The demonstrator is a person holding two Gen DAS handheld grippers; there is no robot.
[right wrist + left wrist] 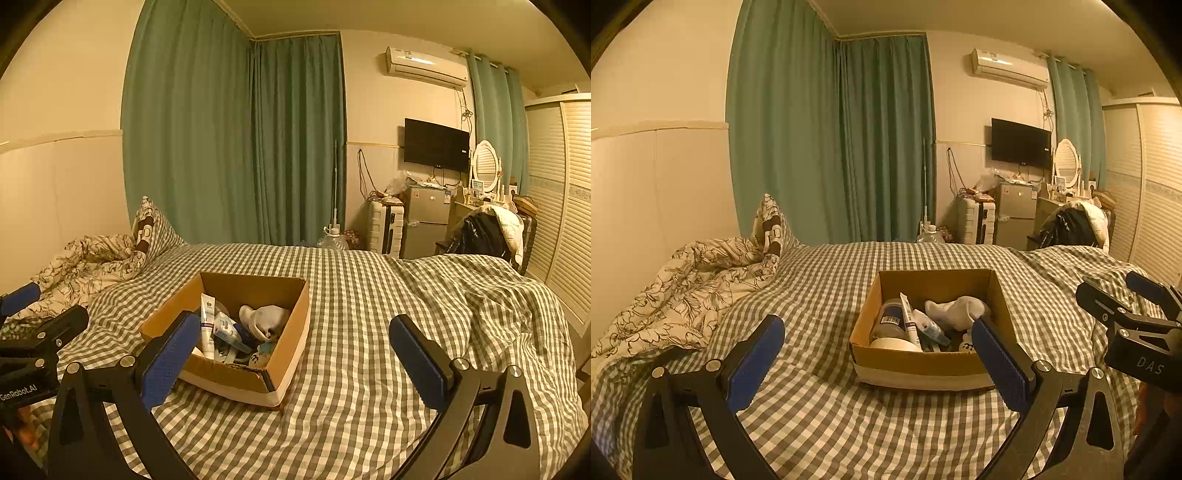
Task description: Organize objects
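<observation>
An open cardboard box (923, 363) (291, 354) sits on the checked bed cover. Inside lie a white sock (955, 308) (264, 317), a white tube (909, 325) (207, 325), a small blue-and-white tube (929, 326) (226, 328), a dark jar (888, 317) and a white round item (895, 344). My left gripper (879, 334) is open and empty, held just in front of the box. My right gripper (295, 332) is open and empty, to the right of the box; it also shows at the right edge of the left wrist view (1126, 321).
A crumpled floral quilt (687, 291) (88, 266) and a pillow (772, 225) lie at the bed's far left. Beyond the bed stand green curtains (831, 147), a suitcase (975, 219), a small fridge (1015, 214) and a chair with clothes (1071, 225).
</observation>
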